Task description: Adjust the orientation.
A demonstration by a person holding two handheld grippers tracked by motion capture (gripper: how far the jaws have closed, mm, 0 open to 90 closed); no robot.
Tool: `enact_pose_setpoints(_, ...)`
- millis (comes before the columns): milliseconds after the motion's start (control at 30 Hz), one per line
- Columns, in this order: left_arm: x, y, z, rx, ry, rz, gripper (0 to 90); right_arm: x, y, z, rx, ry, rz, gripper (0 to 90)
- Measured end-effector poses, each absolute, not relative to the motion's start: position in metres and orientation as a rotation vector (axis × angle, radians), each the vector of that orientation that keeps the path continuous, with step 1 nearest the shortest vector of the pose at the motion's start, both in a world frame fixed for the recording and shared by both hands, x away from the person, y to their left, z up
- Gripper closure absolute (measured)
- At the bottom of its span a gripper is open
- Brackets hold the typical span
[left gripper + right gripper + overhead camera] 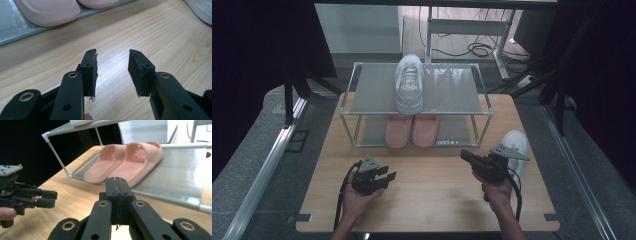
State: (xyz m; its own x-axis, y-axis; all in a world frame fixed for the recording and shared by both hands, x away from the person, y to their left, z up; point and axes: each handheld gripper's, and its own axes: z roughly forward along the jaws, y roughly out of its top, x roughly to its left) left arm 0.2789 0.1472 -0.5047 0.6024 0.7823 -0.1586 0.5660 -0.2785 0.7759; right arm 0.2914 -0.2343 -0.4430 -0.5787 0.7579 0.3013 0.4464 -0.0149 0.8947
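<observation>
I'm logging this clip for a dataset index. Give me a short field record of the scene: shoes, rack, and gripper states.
surface: wooden table
rack: two-tier metal shoe rack, at the table's far side
top shelf: one white sneaker
bottom shelf: pair of pink slippers, side by side
loose shoe: second white sneaker on the table, right of the rack
left gripper: jaws open, empty, above the table
right gripper: jaws shut, empty

A wooden table [427, 200] holds a metal shoe rack [414, 120] at its far side and one white sneaker [516, 147] at its right.
</observation>
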Motion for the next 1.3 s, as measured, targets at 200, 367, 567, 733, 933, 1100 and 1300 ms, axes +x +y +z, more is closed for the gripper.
enact_pose_setpoints(200,0.279,0.147,-0.504,1.974,1.068,0.321,59.6,0.282,-0.242,-0.446,1.281,1.990,1.578,89.8)
enact_pose_setpoints(367,0.279,0.146,-0.505,1.976,1.067,0.314,59.6,0.271,-0.251,-0.451,1.299,1.995,1.531,89.8)
enact_pose_setpoints(567,0.280,0.146,-0.505,1.976,1.067,0.311,59.6,0.263,-0.259,-0.454,1.329,1.993,1.535,89.9)
enact_pose_setpoints(733,0.280,0.145,-0.506,1.978,1.067,0.311,59.6,0.257,-0.266,-0.457,1.336,1.989,1.491,89.9)
enact_pose_setpoints(933,0.280,0.145,-0.506,1.979,1.068,0.308,59.4,0.253,-0.274,-0.462,1.359,1.983,1.457,89.8)
enact_pose_setpoints(1100,0.281,0.147,-0.506,1.985,1.073,0.302,58.5,0.250,-0.281,-0.465,1.371,1.976,1.424,89.8)
enact_pose_setpoints(1300,0.281,0.148,-0.506,1.981,1.079,0.300,57.8,0.245,-0.291,-0.467,1.395,1.957,1.402,89.8)
